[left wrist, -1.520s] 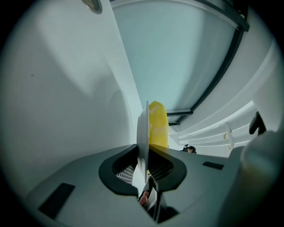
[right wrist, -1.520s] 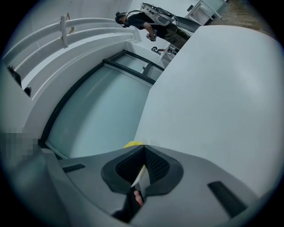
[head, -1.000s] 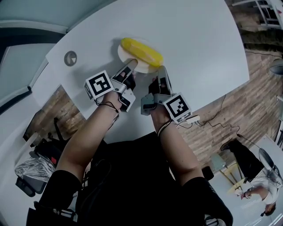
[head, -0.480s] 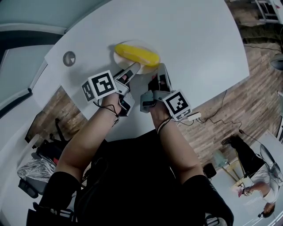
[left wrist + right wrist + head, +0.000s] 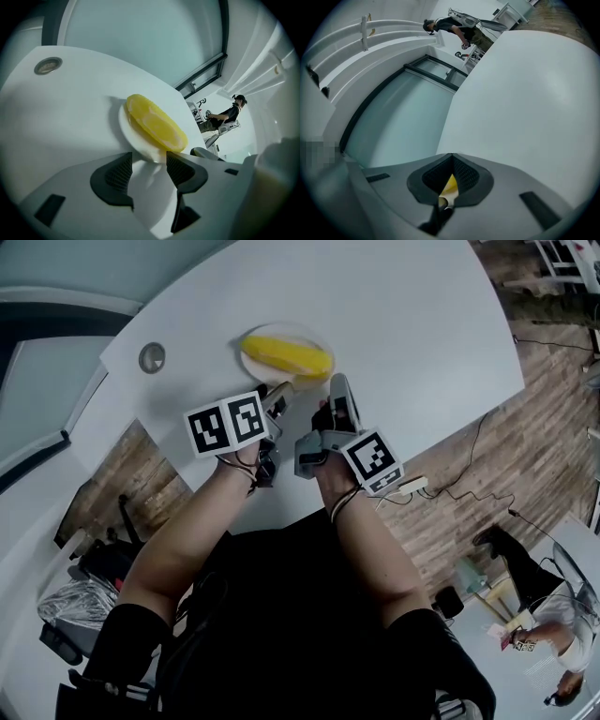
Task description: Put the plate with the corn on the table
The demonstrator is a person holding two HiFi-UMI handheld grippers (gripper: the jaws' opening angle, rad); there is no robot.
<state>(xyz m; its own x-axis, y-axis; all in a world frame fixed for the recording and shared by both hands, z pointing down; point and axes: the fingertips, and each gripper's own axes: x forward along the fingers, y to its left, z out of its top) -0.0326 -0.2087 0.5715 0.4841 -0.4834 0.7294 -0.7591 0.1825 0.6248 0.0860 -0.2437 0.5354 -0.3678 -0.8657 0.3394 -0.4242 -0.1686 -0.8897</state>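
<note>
A white plate (image 5: 255, 362) with a yellow corn cob (image 5: 286, 352) rests on the white table (image 5: 403, 324). My left gripper (image 5: 277, 390) sits just in front of the plate's near rim. In the left gripper view its jaws are opening, with the pads apart on either side of the plate (image 5: 127, 138) rim and not pressing it; the corn (image 5: 157, 124) lies just beyond. My right gripper (image 5: 336, 382) is at the plate's right edge. In the right gripper view that gripper (image 5: 451, 161) is shut, with a sliver of corn (image 5: 450, 185) and plate rim showing between its pads.
A round metal grommet (image 5: 151, 357) is set in the tabletop left of the plate, also in the left gripper view as a grommet (image 5: 48, 65). The table edge runs close behind my hands. A cable (image 5: 469, 474) trails on the wooden floor; a person (image 5: 553, 652) sits at the far right.
The left gripper's jaws have spread and let go of the plate rim, and it has drawn back a little. The plate with the corn has shifted slightly left. The right gripper stays at the plate.
</note>
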